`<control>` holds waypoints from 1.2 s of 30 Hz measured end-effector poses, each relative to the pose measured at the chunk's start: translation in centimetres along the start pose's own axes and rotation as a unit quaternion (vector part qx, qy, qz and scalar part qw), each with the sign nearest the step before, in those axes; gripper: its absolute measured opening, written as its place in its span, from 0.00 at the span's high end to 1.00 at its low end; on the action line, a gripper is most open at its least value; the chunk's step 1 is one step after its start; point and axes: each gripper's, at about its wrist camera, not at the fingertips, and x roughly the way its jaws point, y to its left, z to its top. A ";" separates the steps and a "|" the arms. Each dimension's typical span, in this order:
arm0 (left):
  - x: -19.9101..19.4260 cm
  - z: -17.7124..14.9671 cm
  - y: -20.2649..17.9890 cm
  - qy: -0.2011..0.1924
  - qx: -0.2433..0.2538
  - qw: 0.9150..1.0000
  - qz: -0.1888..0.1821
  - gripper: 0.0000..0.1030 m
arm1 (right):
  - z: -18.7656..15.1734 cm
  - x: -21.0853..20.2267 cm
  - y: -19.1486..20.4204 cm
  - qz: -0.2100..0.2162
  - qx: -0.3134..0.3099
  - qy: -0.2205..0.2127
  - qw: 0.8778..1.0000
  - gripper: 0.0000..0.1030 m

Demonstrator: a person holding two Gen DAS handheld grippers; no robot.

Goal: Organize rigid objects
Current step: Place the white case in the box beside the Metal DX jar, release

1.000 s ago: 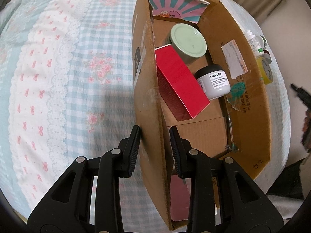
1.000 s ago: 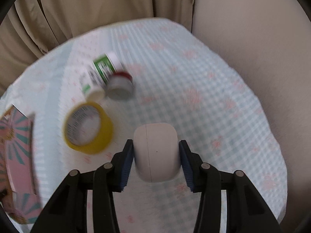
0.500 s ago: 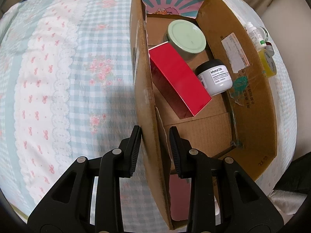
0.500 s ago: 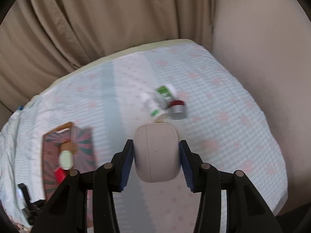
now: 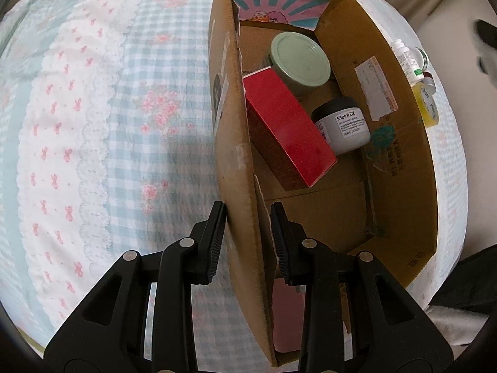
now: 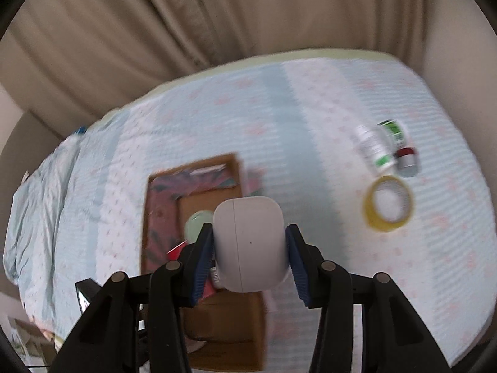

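Left wrist view shows the bed [image 5: 93, 124] and the box [image 5: 400, 168], its wall pinched by the left gripper [image 5: 247, 242]; the right gripper [image 6: 250, 258] squeezes a white case [image 6: 248, 258] above the box; next, lower it in and let go.

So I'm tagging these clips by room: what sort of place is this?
Most likely a bedroom: a bed with a gingham floral sheet, beige curtains behind it, and a cardboard box of household items on top.

Open brown cardboard box [image 5: 400, 168]: far half occupied by red rectangular carton [image 5: 289, 130], green-lidded jar [image 5: 299, 60], grey tub [image 5: 343, 124]; near floor bare.
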 end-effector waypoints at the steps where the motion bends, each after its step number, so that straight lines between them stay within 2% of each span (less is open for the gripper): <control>1: 0.0 0.0 0.2 0.000 -0.001 1.000 -0.002 0.74 | -0.2 0.8 0.7 0.005 -0.003 0.007 1.000 0.59; 9: 0.0 0.2 1.0 0.003 -0.007 1.000 -0.006 0.74 | -3.8 8.9 4.6 0.026 -0.032 0.087 0.995 0.59; 13: -0.1 0.4 1.5 0.004 -0.016 1.000 -0.012 0.74 | -4.9 11.0 5.1 0.028 -0.031 0.109 0.993 0.59; 18: -0.1 0.6 1.8 0.005 -0.014 1.000 -0.010 0.74 | -5.0 11.8 5.0 0.044 -0.027 0.115 0.992 0.58; 19: -0.2 0.6 1.8 0.005 -0.014 1.000 -0.011 0.74 | -4.8 11.8 5.0 0.050 -0.025 0.114 0.992 0.55; 22: -0.3 0.7 1.7 0.005 -0.011 1.000 -0.011 0.74 | -4.6 12.0 4.8 0.063 -0.014 0.115 0.991 0.00; 36: -0.2 0.4 1.4 0.003 -0.015 1.000 -0.009 0.74 | -4.0 11.2 4.4 0.064 -0.021 0.105 0.992 0.00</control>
